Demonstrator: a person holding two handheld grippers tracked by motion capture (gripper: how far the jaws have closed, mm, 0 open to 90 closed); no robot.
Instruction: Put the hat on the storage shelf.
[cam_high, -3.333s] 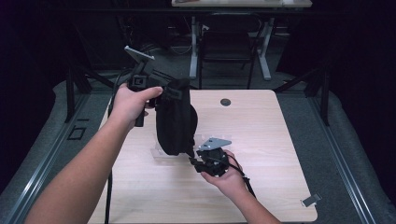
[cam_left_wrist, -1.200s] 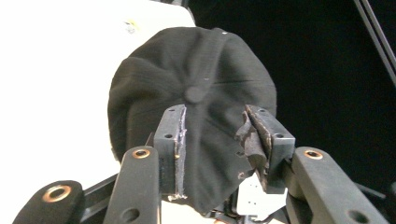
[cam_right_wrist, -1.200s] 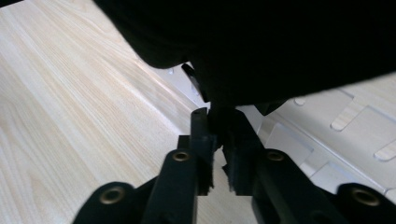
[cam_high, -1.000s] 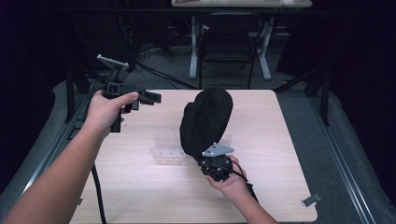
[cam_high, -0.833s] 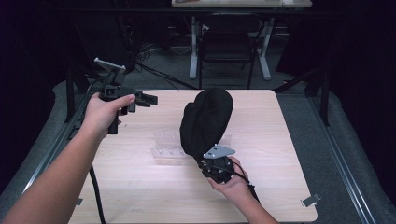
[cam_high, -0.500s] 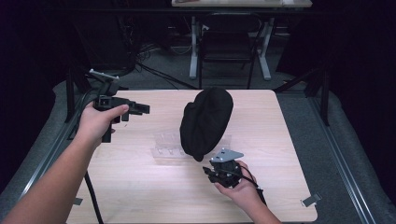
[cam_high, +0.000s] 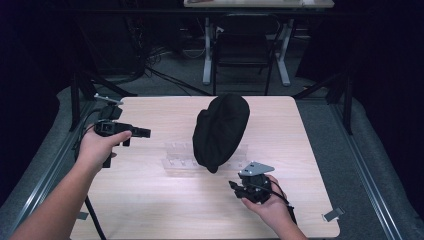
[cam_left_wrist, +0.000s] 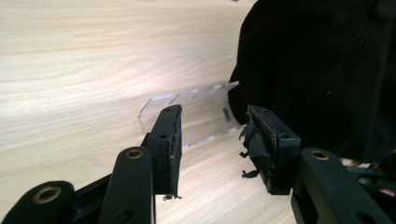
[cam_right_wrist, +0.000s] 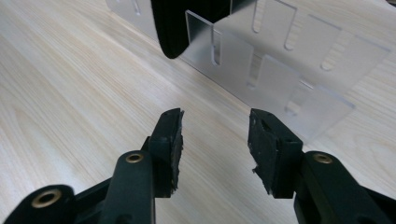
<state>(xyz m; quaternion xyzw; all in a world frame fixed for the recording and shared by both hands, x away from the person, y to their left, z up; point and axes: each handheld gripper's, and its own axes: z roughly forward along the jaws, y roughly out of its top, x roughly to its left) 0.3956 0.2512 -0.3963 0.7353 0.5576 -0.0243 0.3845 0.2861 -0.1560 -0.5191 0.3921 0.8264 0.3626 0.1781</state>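
High view: on the wooden table (cam_high: 150, 205) a black cap (cam_high: 220, 131) sits on what looks like a clear plastic rack (cam_high: 177, 156). Left gripper (cam_high: 142, 133) hangs to the cap's left, jaws apart; right gripper (cam_high: 234, 186) just below, jaws just widened, both empty.

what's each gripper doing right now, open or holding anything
Left gripper: open, holding nothing.
Right gripper: open, jaws just opened, nothing between them.

Partly covered stand, cropped cap

The black cap (cam_high: 220, 131) hides the middle of the clear plastic stand (cam_high: 176, 159); in the left gripper view, the picture's top and right edges cut the cap off.
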